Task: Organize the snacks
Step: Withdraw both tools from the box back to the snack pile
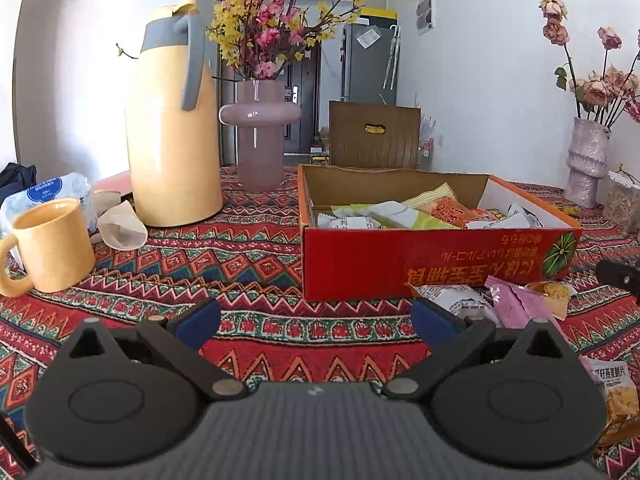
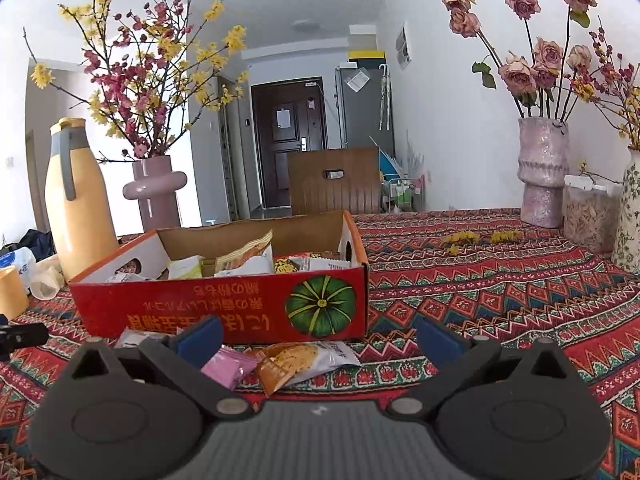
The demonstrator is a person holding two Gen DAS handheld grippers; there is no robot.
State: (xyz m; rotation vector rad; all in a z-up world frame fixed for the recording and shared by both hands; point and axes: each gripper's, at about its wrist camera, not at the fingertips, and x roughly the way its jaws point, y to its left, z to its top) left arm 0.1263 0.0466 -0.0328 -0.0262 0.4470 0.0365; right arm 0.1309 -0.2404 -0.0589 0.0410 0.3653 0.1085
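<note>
A red cardboard box [image 1: 432,260] [image 2: 240,304] with a pumpkin picture stands on the patterned tablecloth and holds several snack packets [image 1: 404,212] [image 2: 240,260]. Loose packets lie in front of it: a pink one [image 1: 516,304] [image 2: 230,366], an orange-and-white one [image 2: 304,360] [image 1: 550,296] and a white one [image 1: 460,300]. An oat-crisp packet [image 1: 616,396] lies at the right edge. My left gripper [image 1: 316,320] is open, low over the cloth, left of the loose packets. My right gripper [image 2: 318,340] is open, with the orange-and-white packet lying between its fingers.
A yellow thermos jug [image 1: 172,128] [image 2: 76,208], a yellow mug [image 1: 52,244] and a pink vase of blossoms [image 1: 260,136] [image 2: 154,192] stand left of the box. Vases of dried roses [image 2: 542,176] and a clear jar [image 2: 590,216] stand at the far right. A wooden chair [image 2: 334,184] is behind the table.
</note>
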